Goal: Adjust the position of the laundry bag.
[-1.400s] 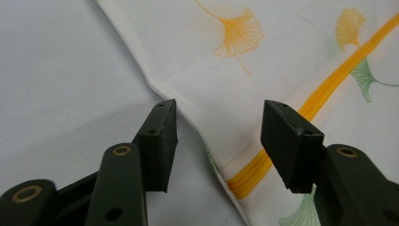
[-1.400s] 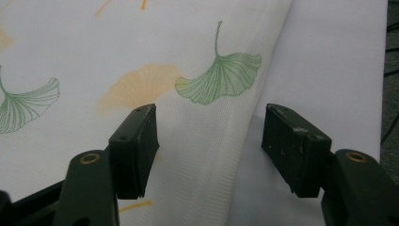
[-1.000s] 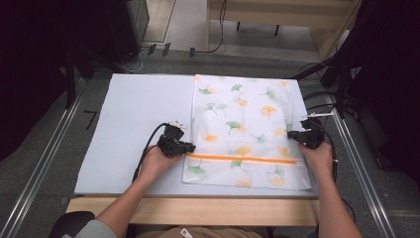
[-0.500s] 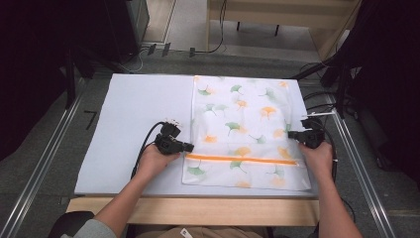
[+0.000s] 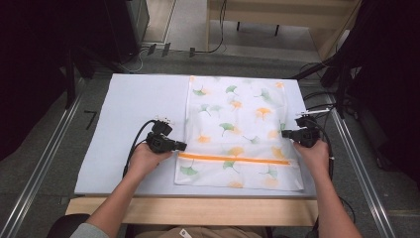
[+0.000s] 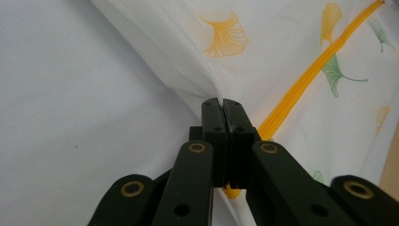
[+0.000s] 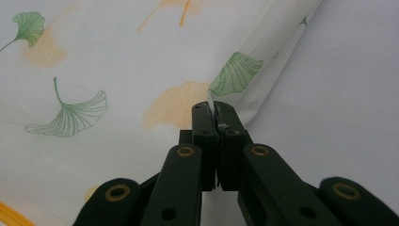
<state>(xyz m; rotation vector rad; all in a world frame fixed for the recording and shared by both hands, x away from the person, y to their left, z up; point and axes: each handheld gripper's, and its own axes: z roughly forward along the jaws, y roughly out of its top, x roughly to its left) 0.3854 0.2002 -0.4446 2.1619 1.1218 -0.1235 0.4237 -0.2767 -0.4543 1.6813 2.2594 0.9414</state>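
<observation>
At the two side edges of a leaf-printed mesh bag (image 5: 237,134), the left gripper (image 6: 224,106) and right gripper (image 7: 214,113) each have their jaws pinched on a fold of fabric. The bag lies flat on a pale mat (image 5: 129,109), orange zipper (image 5: 233,159) apparently closed, contents not discernible. The grasp looks complete; next likely comes an even, simultaneous lift to fold.

Left gripper (image 5: 182,146) clamped shut; right gripper (image 5: 284,133) clamped shut, forearms apart.

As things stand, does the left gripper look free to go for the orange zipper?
Probably not yet: the left gripper is shut on the mesh bag's left edge. The orange zipper lies uncovered close by, so releasing first would likely free it.
</observation>
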